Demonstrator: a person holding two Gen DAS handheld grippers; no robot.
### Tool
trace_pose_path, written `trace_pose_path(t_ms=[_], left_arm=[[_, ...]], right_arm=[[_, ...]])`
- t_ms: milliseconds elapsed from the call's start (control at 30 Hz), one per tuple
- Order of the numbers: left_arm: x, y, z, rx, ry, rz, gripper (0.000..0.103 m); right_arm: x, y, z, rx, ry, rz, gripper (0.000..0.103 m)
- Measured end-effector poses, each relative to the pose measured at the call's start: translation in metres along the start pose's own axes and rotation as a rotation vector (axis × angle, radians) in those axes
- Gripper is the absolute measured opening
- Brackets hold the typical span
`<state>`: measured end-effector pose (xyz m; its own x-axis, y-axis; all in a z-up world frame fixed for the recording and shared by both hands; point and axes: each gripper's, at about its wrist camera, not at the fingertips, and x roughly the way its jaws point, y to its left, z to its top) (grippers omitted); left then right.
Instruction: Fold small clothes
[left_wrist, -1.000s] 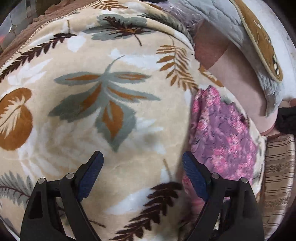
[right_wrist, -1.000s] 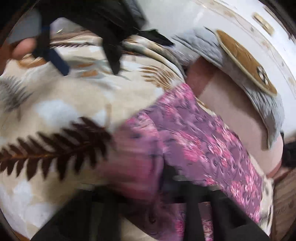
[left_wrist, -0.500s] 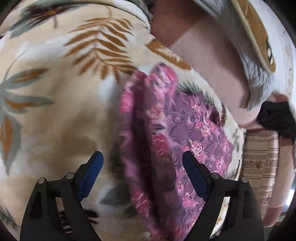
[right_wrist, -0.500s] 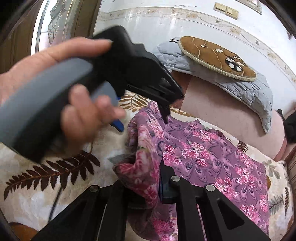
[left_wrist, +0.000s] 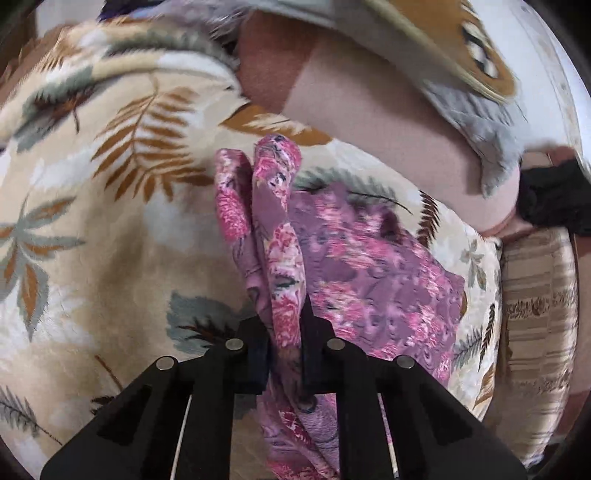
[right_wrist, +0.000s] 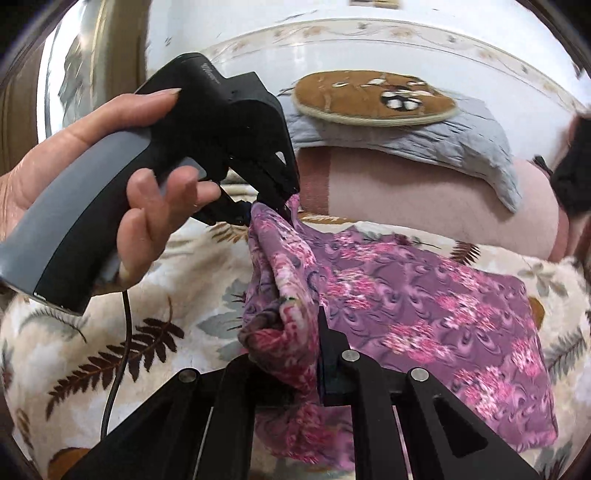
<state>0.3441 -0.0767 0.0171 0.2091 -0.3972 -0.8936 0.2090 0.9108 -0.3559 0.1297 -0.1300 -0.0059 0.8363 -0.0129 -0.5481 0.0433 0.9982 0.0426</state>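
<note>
Purple cloth (left_wrist: 369, 280) hangs pinched in my closing left claw (left_wrist: 284, 354) and clamped right claw (right_wrist: 317, 365); folding barely begun.

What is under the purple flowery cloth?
The purple flowery cloth lies on a cream blanket with leaf prints, which shows all around it. The blanket right beneath is covered. Both tongs, left and right, pinch its raised edge.

Even, soft indoor light, no hard shadows. Fisheye bending curves both views, with dark vignette at the corners. Motion blur smears the cushion (left_wrist: 476, 48) and garment (left_wrist: 369, 266) (left view worst); the wall (right_wrist: 369, 44) glares slightly.
</note>
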Motion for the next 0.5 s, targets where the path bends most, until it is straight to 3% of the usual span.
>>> trace_pose_path(t_ms=[233, 500], left_arm=[[-0.01, -0.071, -0.007, 0.111, -0.031, -0.012, 0.01], [0.007, -0.149, -0.027, 0.205, -0.03, -0.022, 0.009]], right_arm=[[-0.027, -0.064, -0.003, 0.209, -0.019, -0.012, 0.008], [-0.06, -0.148, -0.028, 0.509, -0.057, -0.02, 0.006]])
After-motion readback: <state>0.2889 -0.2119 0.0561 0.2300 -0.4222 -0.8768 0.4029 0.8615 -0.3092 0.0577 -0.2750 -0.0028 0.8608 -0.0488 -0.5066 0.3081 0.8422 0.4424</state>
